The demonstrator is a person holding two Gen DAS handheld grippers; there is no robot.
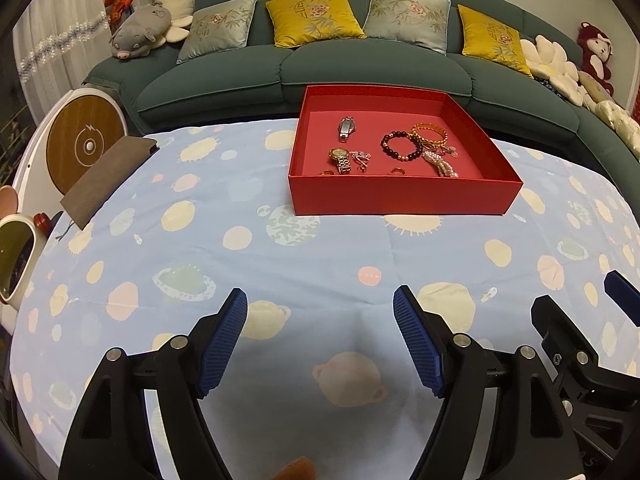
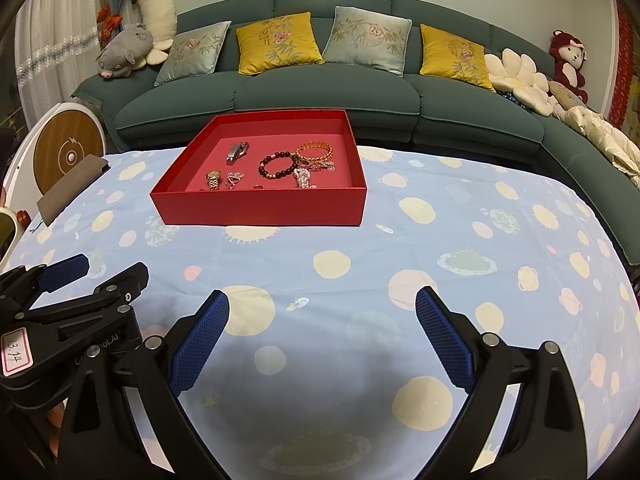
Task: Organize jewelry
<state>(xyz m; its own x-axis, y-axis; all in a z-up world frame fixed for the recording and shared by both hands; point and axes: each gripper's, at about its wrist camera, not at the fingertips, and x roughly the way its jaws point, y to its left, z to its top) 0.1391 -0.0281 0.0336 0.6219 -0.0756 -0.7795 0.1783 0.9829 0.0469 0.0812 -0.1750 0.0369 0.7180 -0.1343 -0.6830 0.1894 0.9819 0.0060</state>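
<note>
A shallow red box (image 1: 404, 200) (image 2: 260, 210) stands on the far half of the blue patterned tablecloth. Inside lie a silver watch (image 1: 346, 127) (image 2: 237, 151), a gold watch (image 1: 341, 159) (image 2: 213, 179), a dark bead bracelet (image 1: 401, 145) (image 2: 278, 166), a gold bangle (image 1: 430, 136) (image 2: 315, 151), a pearl piece (image 1: 442, 163) (image 2: 303, 178), a small pendant (image 1: 360, 159) and rings. My left gripper (image 1: 320, 306) hovers open over the cloth in front of the box, nothing between its blue pads. My right gripper (image 2: 323, 308) is open too, to the right of the left one, also empty.
A brown flat pouch (image 1: 108, 178) lies at the table's left edge beside a round wooden-faced device (image 1: 82, 140). A white-rimmed object (image 1: 14, 260) sits at the near left. A green sofa (image 1: 320, 68) with cushions and plush toys runs behind the table.
</note>
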